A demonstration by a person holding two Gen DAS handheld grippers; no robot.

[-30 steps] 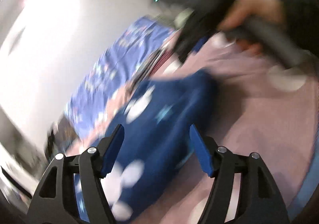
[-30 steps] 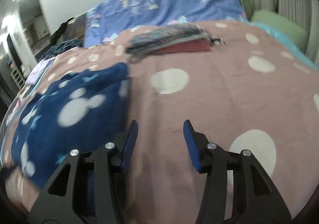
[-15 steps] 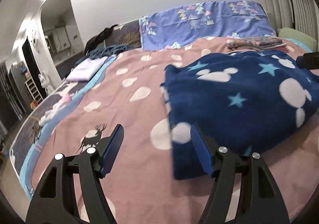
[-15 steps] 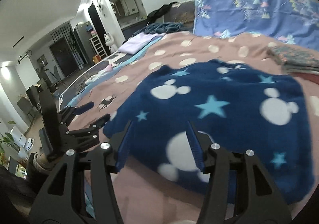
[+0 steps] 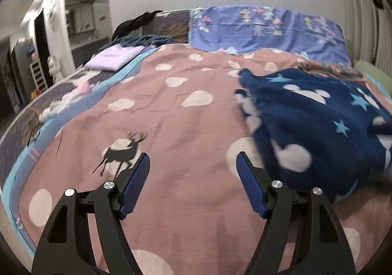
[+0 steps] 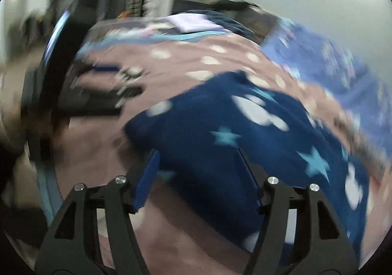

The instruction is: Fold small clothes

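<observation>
A navy fleece garment (image 5: 318, 123) with white mouse heads and pale blue stars lies spread on the pink spotted bed cover (image 5: 186, 123), on the right in the left wrist view. My left gripper (image 5: 192, 167) stands open over bare cover, its right finger just left of the garment's edge. The right wrist view is blurred by motion. There my right gripper (image 6: 198, 164) hangs over the garment's (image 6: 220, 147) near corner. Its jaws are opening, the fleece lies under and between them, and the pads do not press on it.
A folded lilac cloth (image 5: 115, 59) lies at the bed's far left. A blue patterned pillow (image 5: 264, 27) runs along the head. A folded patterned stack (image 5: 328, 68) sits behind the garment, a green cushion (image 5: 370, 69) at far right. The bed's left edge (image 5: 22, 157) drops away.
Both views rolled and swung. My left gripper went from over the garment to bare cover at its left. My right gripper came from bare cover onto the garment's near corner, jaws wider.
</observation>
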